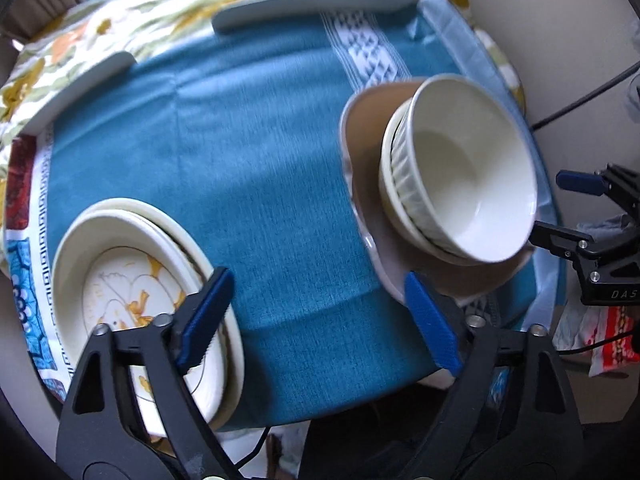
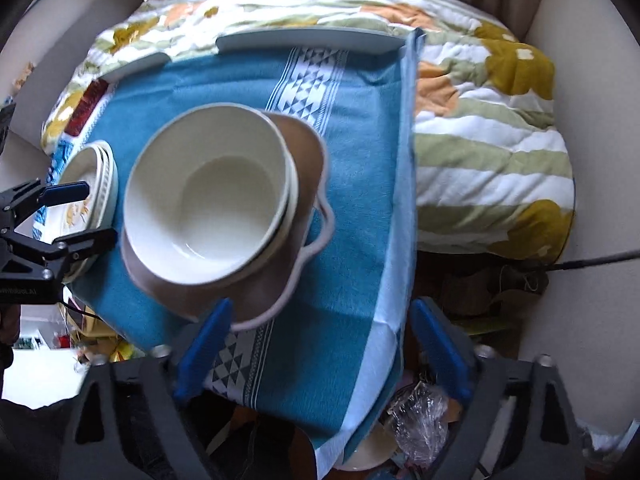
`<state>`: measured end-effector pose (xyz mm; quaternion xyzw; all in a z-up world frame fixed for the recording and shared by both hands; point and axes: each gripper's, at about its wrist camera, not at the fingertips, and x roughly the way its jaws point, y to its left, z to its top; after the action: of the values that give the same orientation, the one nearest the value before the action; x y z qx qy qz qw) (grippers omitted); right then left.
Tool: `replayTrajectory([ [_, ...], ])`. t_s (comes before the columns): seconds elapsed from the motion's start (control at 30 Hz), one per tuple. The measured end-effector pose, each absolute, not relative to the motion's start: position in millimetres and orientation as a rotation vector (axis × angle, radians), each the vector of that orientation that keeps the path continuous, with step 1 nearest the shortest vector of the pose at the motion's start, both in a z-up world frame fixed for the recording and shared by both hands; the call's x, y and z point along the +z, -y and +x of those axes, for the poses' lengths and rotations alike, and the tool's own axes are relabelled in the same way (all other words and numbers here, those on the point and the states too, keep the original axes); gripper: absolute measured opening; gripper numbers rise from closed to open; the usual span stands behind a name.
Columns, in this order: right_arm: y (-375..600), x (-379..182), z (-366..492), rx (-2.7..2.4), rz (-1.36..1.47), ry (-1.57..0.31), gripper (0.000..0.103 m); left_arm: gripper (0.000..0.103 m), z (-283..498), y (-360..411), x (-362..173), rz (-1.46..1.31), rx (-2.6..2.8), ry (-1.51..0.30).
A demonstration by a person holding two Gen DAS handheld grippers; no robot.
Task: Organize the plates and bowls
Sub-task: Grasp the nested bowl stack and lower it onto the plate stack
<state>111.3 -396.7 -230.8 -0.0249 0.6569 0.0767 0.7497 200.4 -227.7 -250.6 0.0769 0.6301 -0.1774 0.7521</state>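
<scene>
A stack of white bowls sits on a brown scalloped plate on the blue cloth. A stack of white plates with a yellow flower pattern lies to the left. My left gripper is open and empty above the cloth between the two stacks; its left finger overlaps the flower plates. My right gripper is open and empty at the near edge of the brown plate. It also shows at the right edge of the left wrist view.
A blue cloth covers the round table. A floral quilt lies behind and to the right. Grey table rim pieces show at the far edge. Clutter and a cable lie on the floor.
</scene>
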Motion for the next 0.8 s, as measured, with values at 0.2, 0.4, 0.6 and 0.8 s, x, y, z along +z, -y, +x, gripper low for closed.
replayTrajectory([
  [0.2, 385.1, -251.7, 120.7, 0.195, -0.099, -1.504, 0.061, 0.055, 208.1, 245.1, -266.9, 0.207, -0.428, -1.411],
  [0.4, 382.5, -274.7, 127.4, 0.214, -0.076, -1.526, 0.053, 0.023, 214.0, 263.2, -282.9, 0.231, -0.493, -1.41],
  [0.6, 374.9, -280.6, 122.7, 0.311, -0.047, -1.443, 0.02, 0.011, 213.3, 275.7, -294.9, 0.28, -0.526, -1.362],
  [0.8, 380.4, -279.8, 118.3, 0.318, -0.046, -1.368, 0.017, 0.011, 211.1, 276.0, -293.6, 0.294, -0.525, -1.3],
])
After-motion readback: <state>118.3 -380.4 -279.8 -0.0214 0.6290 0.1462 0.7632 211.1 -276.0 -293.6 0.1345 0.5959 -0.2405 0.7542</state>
